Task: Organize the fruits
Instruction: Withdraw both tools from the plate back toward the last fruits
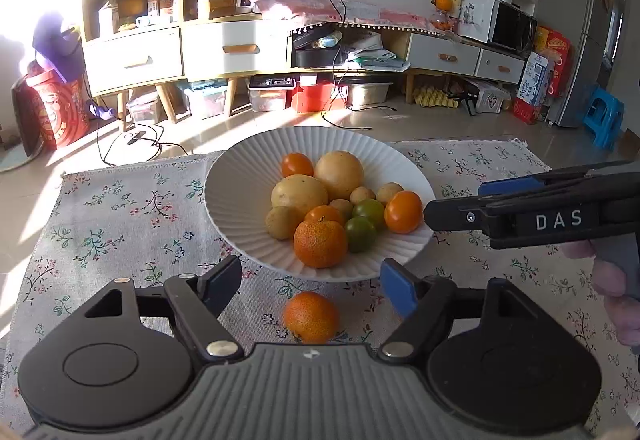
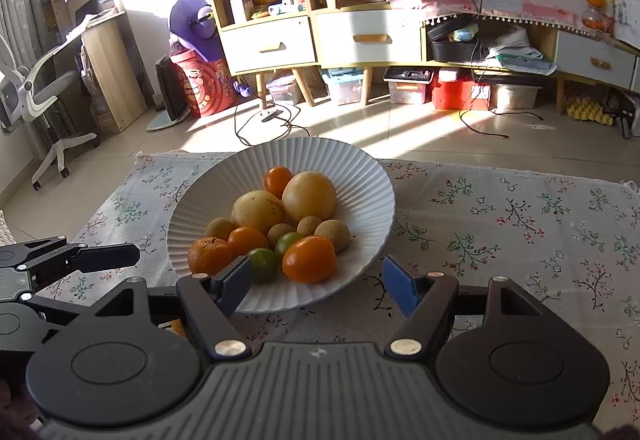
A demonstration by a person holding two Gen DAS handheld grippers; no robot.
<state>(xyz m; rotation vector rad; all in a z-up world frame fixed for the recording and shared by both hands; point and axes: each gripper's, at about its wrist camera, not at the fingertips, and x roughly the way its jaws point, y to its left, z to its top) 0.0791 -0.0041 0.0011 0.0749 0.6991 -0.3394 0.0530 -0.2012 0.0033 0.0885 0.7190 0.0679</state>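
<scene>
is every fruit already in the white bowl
No, one orange sits on the floral cloth just outside the white bowl, between the open left gripper fingers.

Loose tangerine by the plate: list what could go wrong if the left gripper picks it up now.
1. The tangerine is round and lies free on the floral cloth; as the open left gripper closes, one finger may touch first and roll it away.
2. The white plate is already heaped, so another fruit set on the pile may roll off or knock others out.
3. The right gripper hovers at the plate's near rim and may get in the way.
</scene>
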